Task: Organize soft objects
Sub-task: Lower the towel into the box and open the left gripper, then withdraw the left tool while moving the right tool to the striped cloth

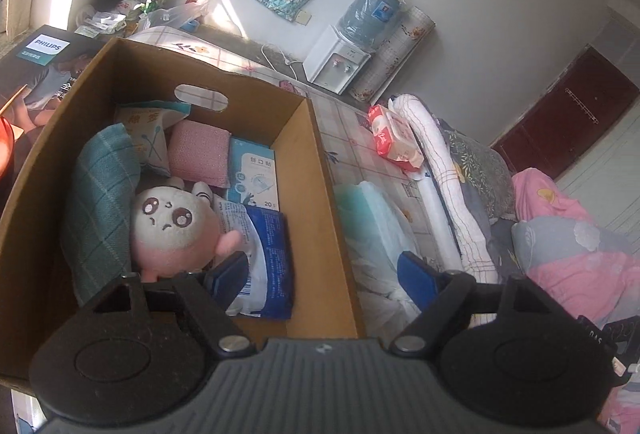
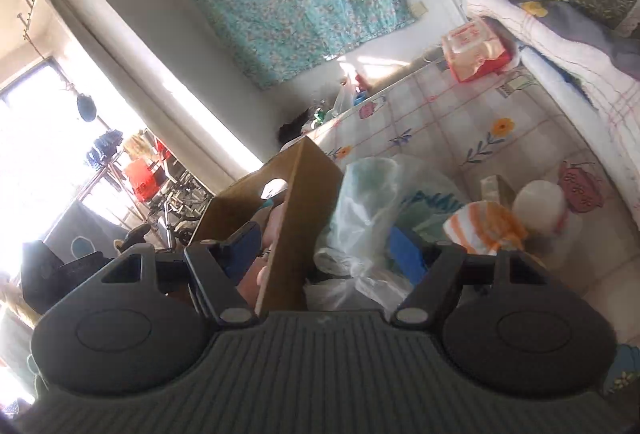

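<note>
An open cardboard box (image 1: 316, 161) stands on the bed. Inside lie a teal checked cloth (image 1: 100, 201), a pink and white plush (image 1: 172, 222), a pink sponge (image 1: 198, 153), a cotton swab packet (image 1: 146, 137), a blue and white carton (image 1: 256, 169) and a blue wipes pack (image 1: 268, 262). My left gripper (image 1: 322, 274) is open over the box's right wall and holds nothing. A clear plastic bag (image 2: 368, 209) with pale soft contents lies just outside that wall. My right gripper (image 2: 324, 246) is open, with the box wall (image 2: 300, 201) and the bag between its fingers.
An orange-striped soft item (image 2: 486, 230) and a white round one (image 2: 540, 201) lie on the flowered sheet (image 2: 440, 121). A red tissue pack (image 2: 476, 49) sits by folded bedding (image 2: 568, 45). A Philips carton (image 1: 44, 61) is left of the box, a water dispenser (image 1: 340, 61) behind.
</note>
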Action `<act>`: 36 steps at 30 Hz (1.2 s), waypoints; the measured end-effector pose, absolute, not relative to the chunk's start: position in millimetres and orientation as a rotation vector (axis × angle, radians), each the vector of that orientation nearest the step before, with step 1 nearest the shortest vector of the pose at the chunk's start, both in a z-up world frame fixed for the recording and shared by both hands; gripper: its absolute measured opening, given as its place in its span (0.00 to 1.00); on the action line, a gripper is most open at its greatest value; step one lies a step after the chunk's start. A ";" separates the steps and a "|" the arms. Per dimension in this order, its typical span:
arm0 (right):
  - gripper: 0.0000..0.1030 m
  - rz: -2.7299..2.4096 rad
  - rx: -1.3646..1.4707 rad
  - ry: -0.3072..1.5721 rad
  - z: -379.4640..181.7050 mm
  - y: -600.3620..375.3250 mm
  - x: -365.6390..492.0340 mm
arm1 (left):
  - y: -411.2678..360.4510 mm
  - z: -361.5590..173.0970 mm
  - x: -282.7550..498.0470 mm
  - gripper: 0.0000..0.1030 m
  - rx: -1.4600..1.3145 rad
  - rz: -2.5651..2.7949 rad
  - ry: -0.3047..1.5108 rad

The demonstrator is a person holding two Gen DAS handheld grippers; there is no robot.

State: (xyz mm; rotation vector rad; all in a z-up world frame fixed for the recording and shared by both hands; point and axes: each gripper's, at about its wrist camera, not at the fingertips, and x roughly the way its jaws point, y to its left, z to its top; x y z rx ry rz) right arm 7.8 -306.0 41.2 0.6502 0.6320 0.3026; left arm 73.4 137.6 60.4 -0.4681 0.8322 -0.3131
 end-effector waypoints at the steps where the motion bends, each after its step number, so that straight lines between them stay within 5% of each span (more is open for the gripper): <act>1: 0.69 0.242 0.661 0.634 30.3 -324.9 -9.0 | 128.7 60.3 74.1 0.80 -0.461 -0.337 0.835; 13: 0.70 -0.061 0.873 0.834 -94.6 -381.2 -72.2 | 60.6 70.4 104.4 0.80 -0.308 -0.474 0.823; 25: 0.66 -0.259 0.959 1.281 -225.1 -348.4 -82.7 | 49.7 69.5 101.8 0.80 -0.304 -0.518 0.804; 36: 0.66 -0.126 0.799 1.095 -147.5 -321.3 -65.2 | 88.6 70.8 76.1 0.81 -0.306 -0.349 0.743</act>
